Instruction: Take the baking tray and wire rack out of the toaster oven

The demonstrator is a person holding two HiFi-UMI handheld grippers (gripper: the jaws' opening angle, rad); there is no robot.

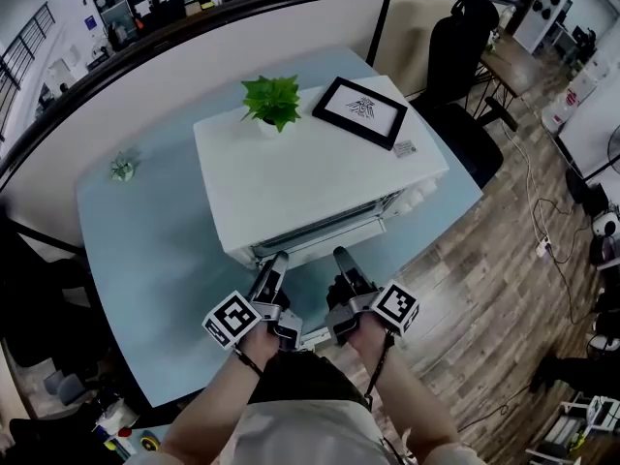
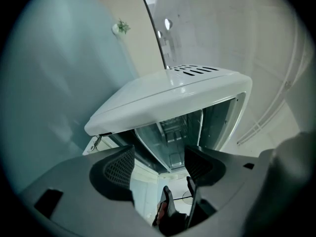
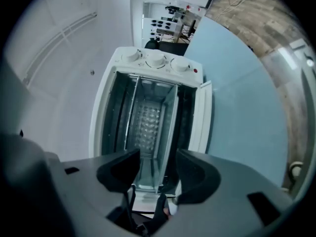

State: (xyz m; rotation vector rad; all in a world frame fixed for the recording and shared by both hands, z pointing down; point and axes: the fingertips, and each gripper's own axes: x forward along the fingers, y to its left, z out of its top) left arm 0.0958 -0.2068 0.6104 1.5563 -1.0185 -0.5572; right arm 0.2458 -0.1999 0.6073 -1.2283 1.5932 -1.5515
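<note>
The white toaster oven stands on a pale blue table with its glass door folded down toward me. In the right gripper view I look into the cavity. A dimpled metal tray surface and thin rack rails show inside. My left gripper is just in front of the door's left part, jaws open and empty. My right gripper is beside it at the door's right part, also open with nothing between its pads.
A potted plant and a framed picture sit on the oven's top. Three knobs line the oven's control side. A small plant stands at the table's far left. A black chair is beyond the table's right corner.
</note>
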